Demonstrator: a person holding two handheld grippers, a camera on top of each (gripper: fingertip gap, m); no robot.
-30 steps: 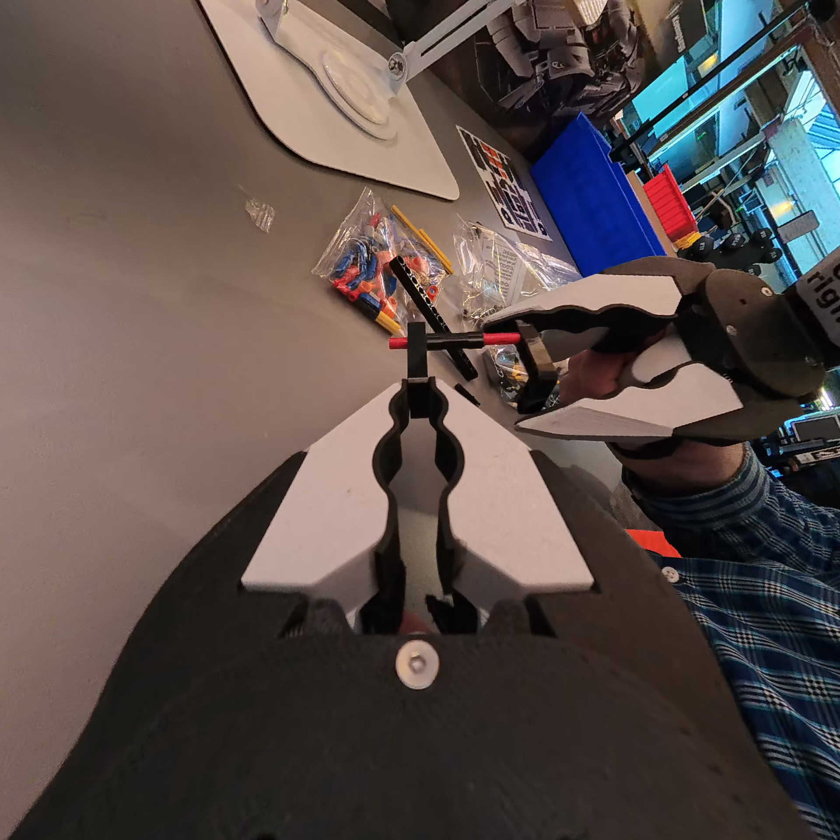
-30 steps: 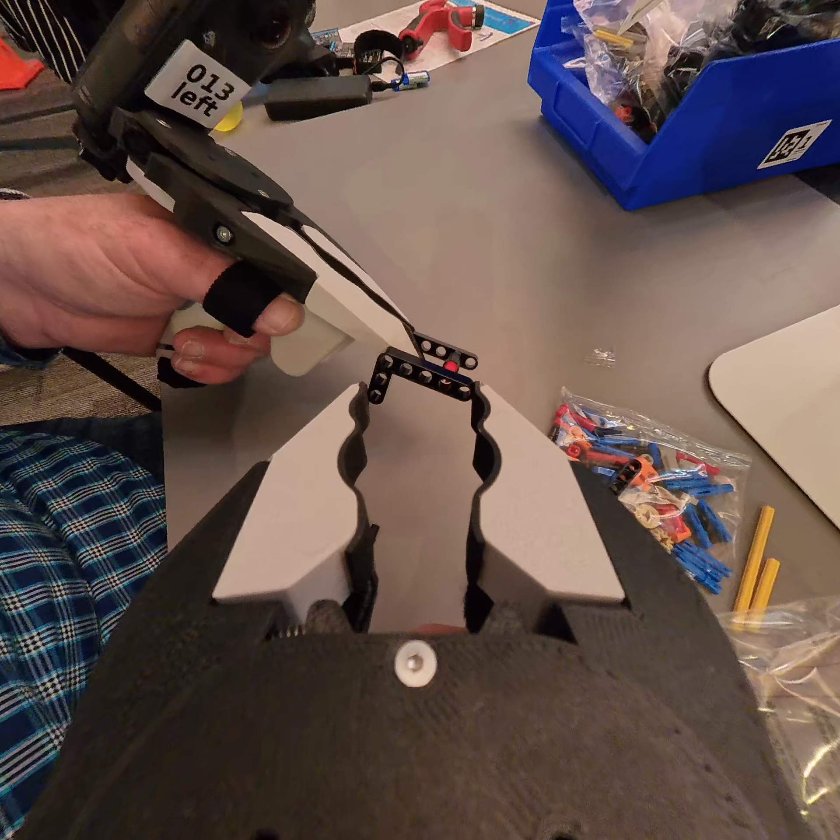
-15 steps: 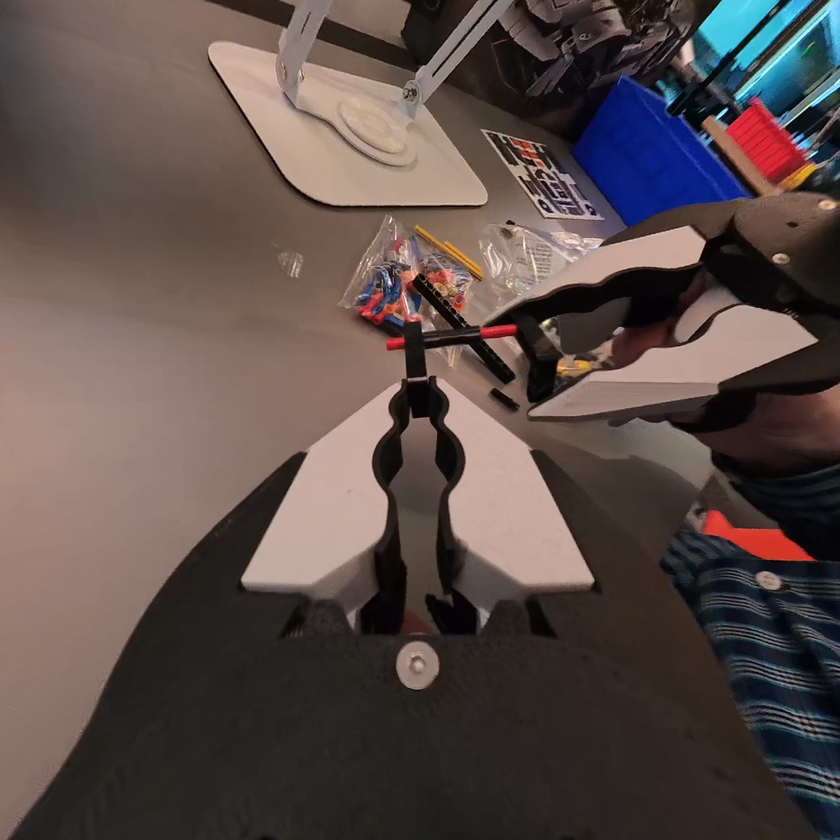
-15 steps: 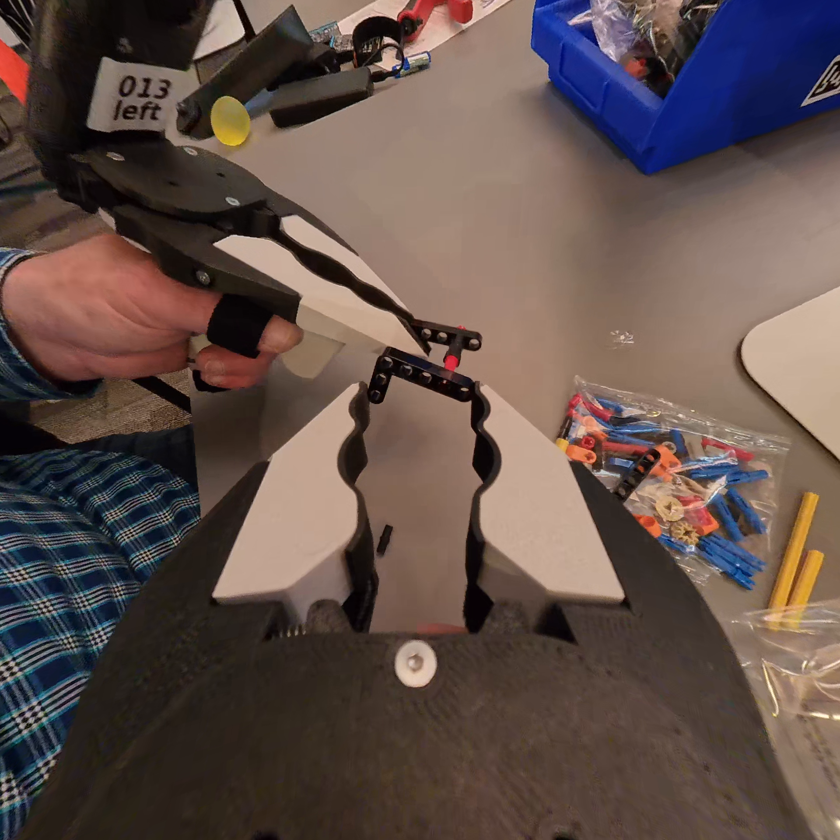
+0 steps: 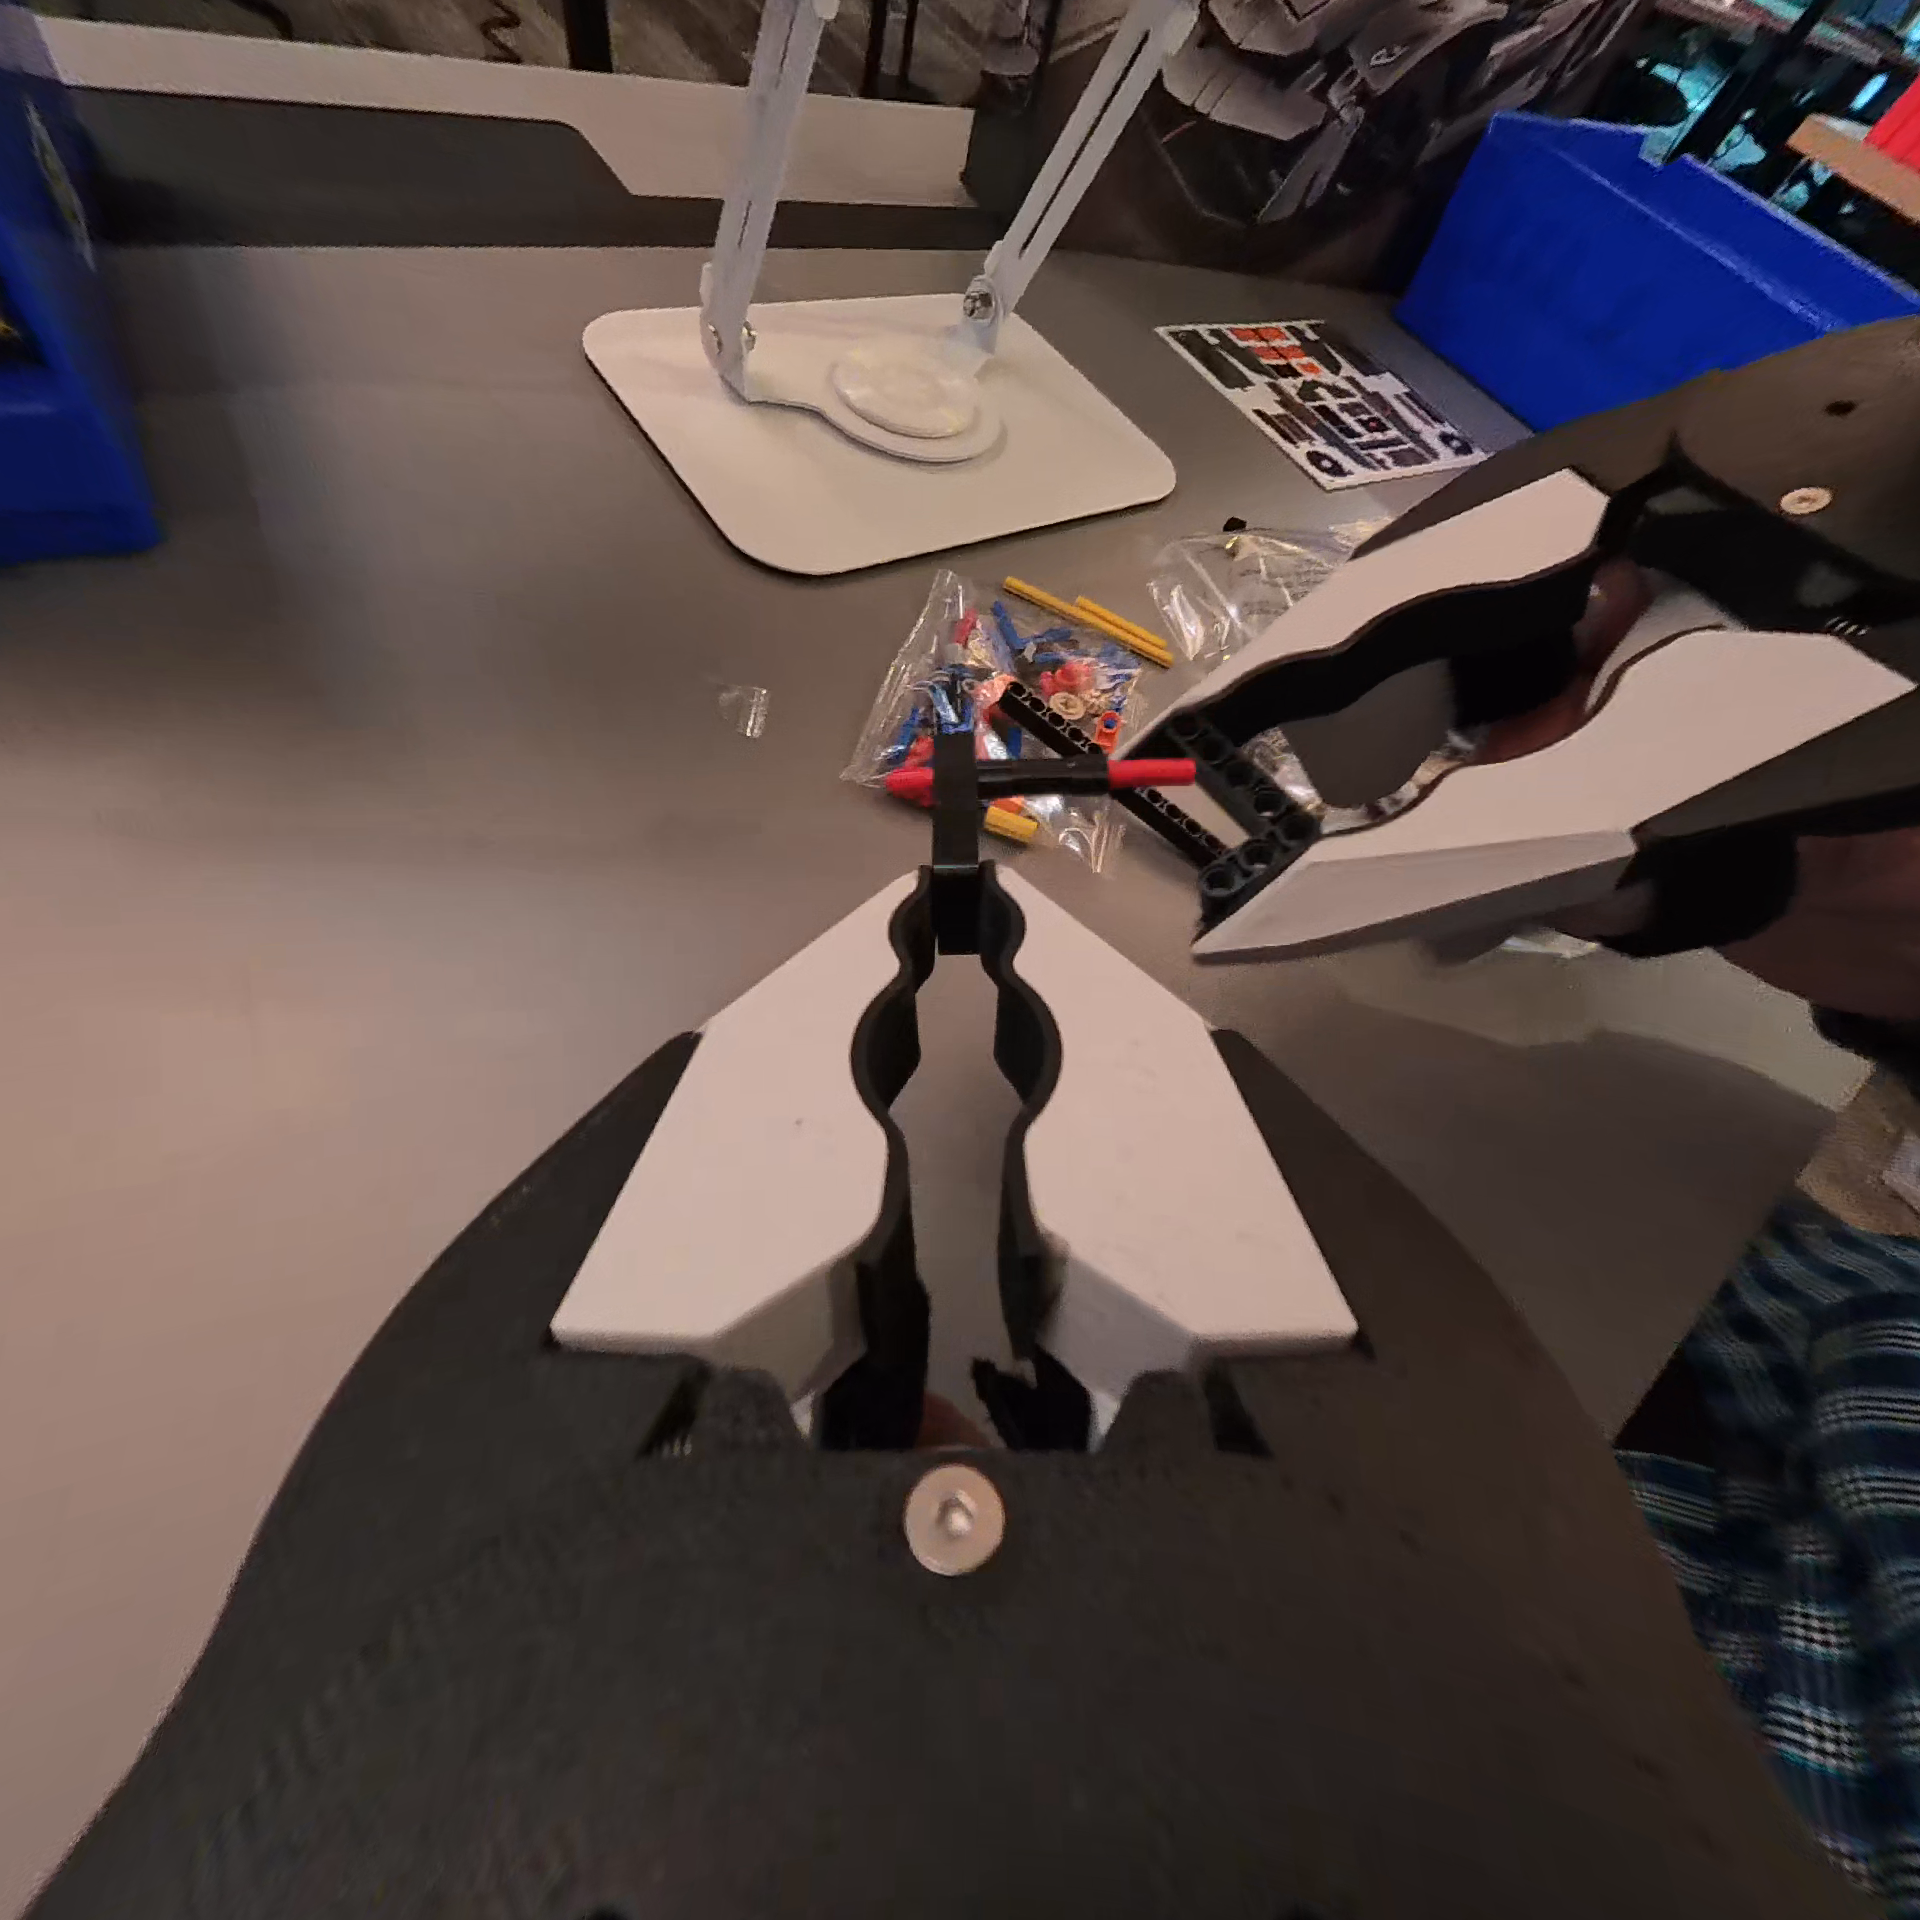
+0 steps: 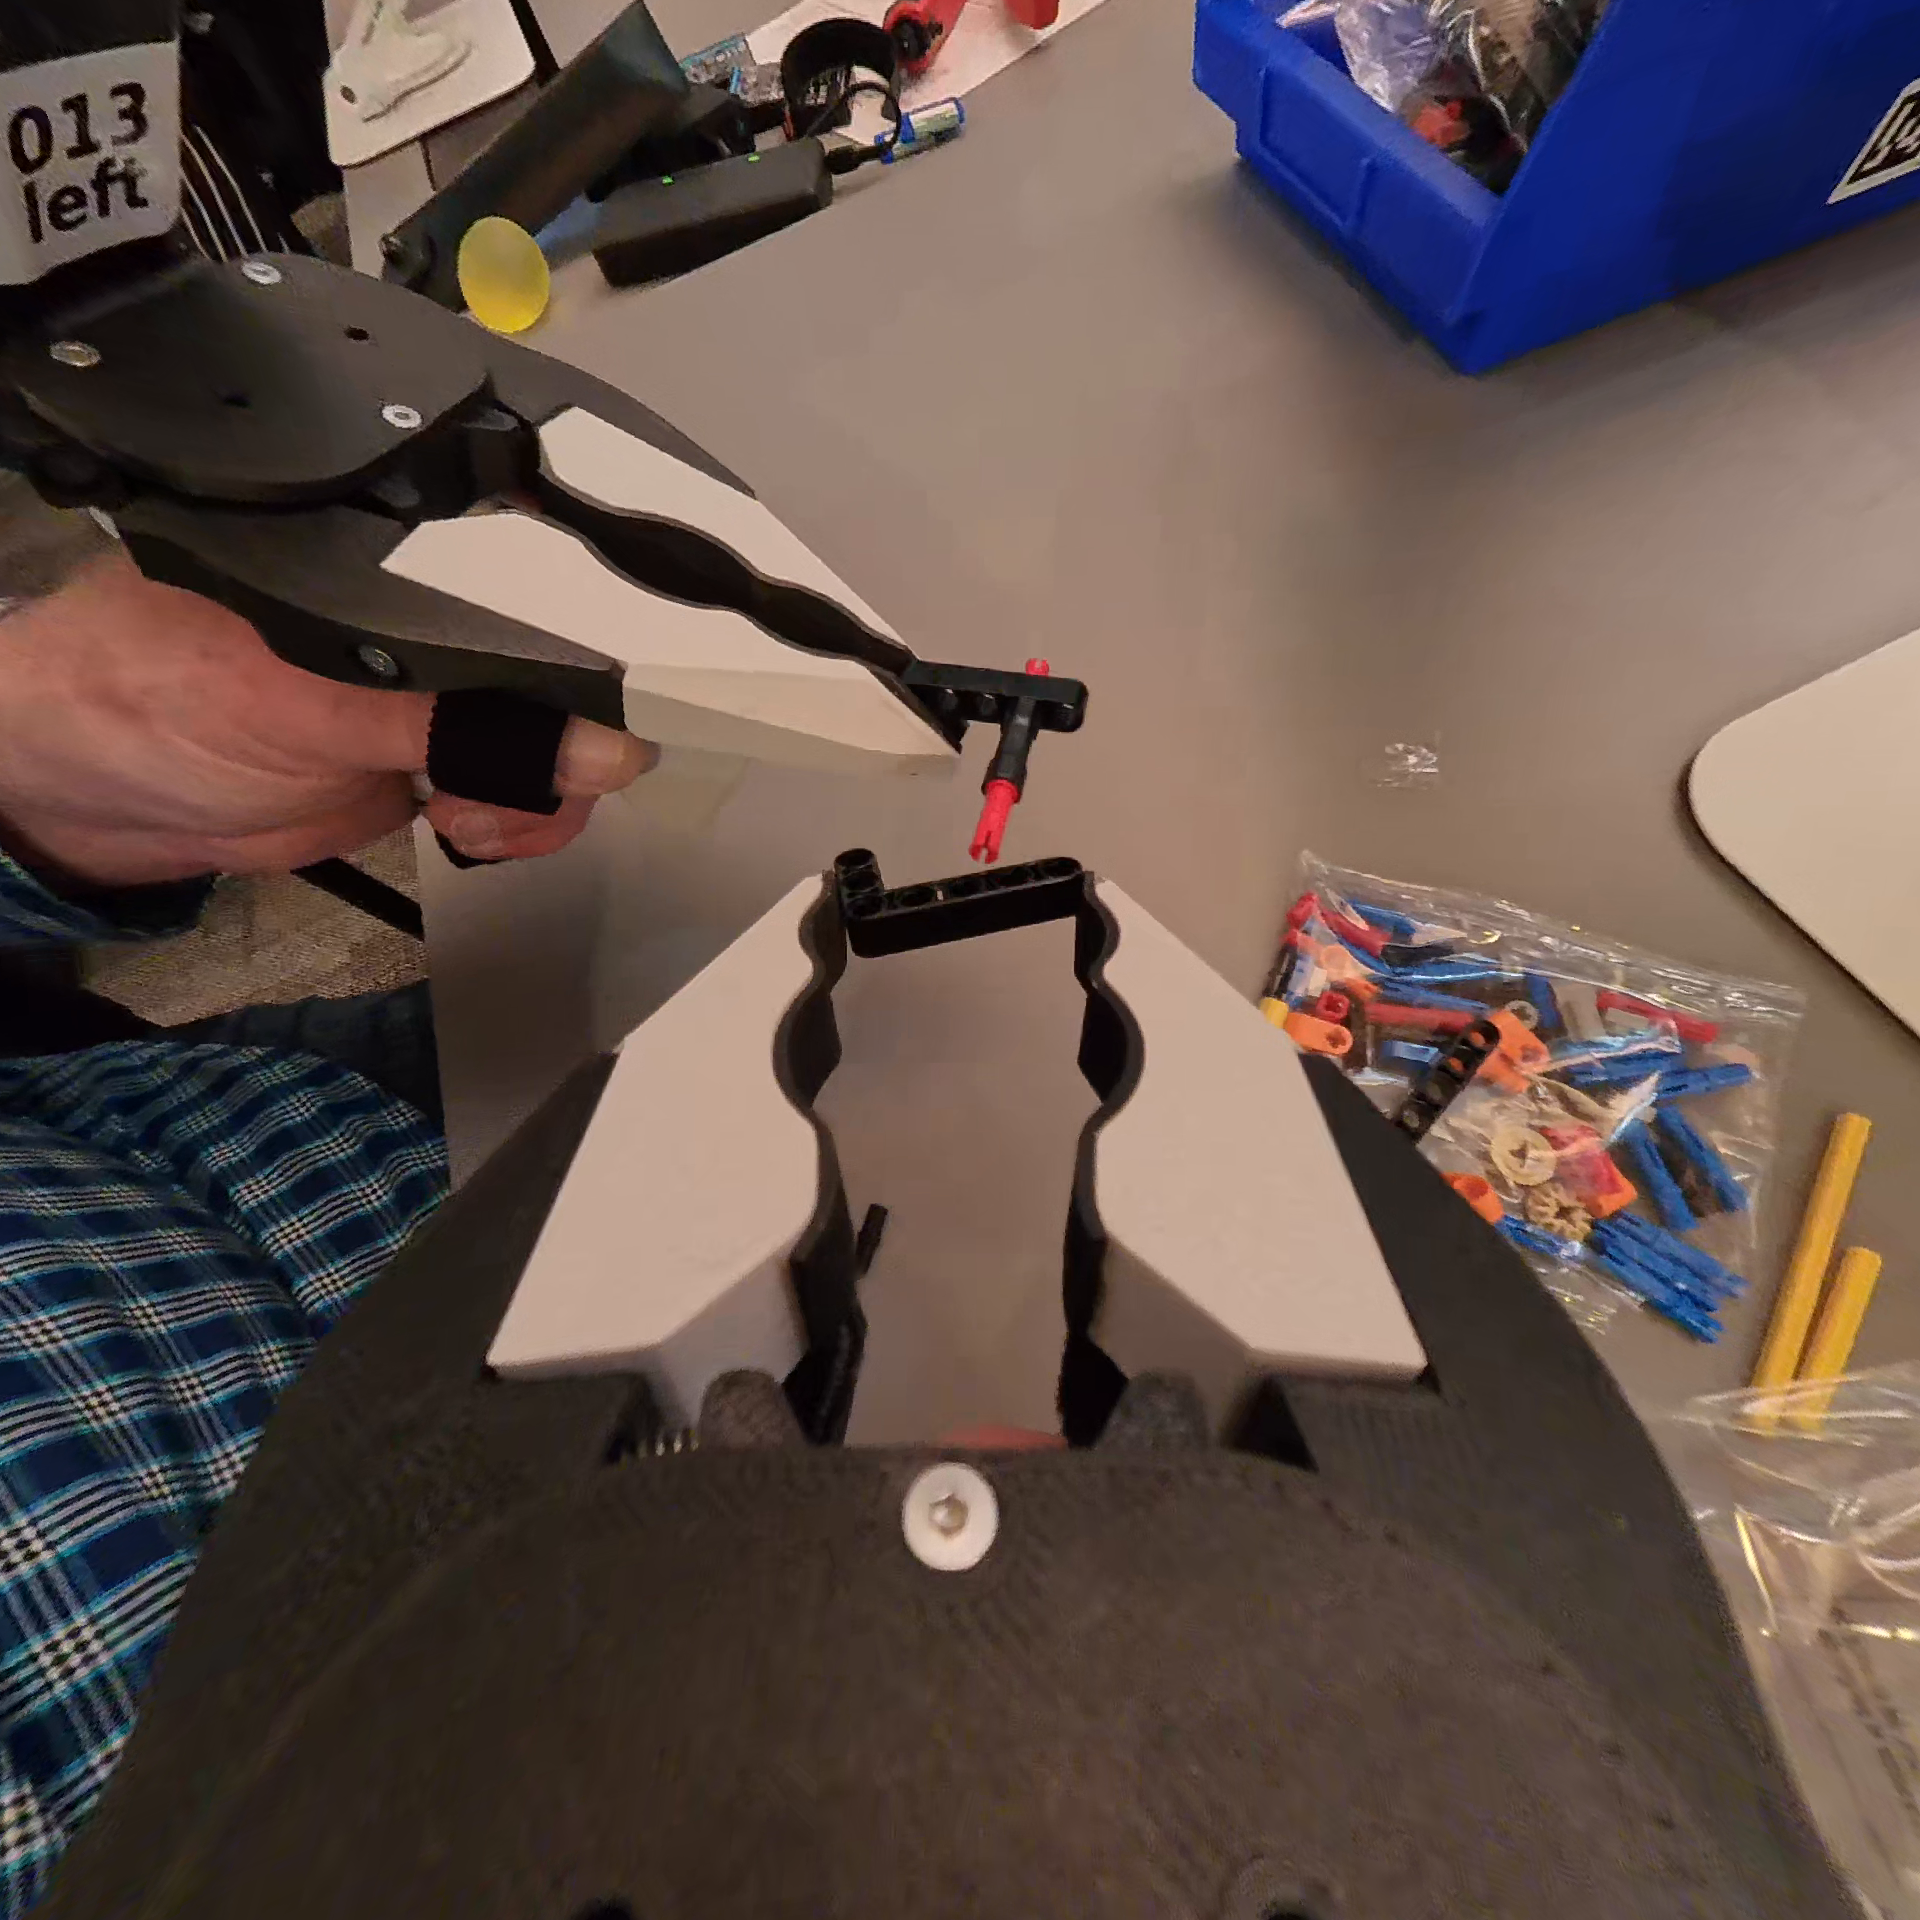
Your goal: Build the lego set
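Observation:
My left gripper (image 5: 956, 904) is shut on a short black beam (image 5: 954, 821) that carries a red axle with a black sleeve (image 5: 1081, 774) crosswise through its far end. It also shows in the right wrist view (image 6: 935, 717), where the red axle tip (image 6: 992, 821) points down toward the other piece. My right gripper (image 6: 966, 899) is shut on a black L-shaped beam (image 6: 961, 904) held across its tips; it also shows in the left wrist view (image 5: 1236, 810). The axle tip hangs just above the L-shaped beam, apart from it. Both are held above the grey table (image 5: 364, 831).
A clear bag of blue, red and orange pins (image 6: 1527, 1112) and two yellow axles (image 6: 1813, 1278) lie at the right. A long black beam (image 5: 1049, 717) rests on the bag. A white lamp base (image 5: 883, 447), a sticker sheet (image 5: 1330, 400) and a blue bin (image 6: 1558, 166) stand farther off. My left and right fingertips are right by each other.
The two grippers have drawn apart: the red axle, which was at the L-shaped beam's holes, now hangs clear above it. The left wrist view has swung level.

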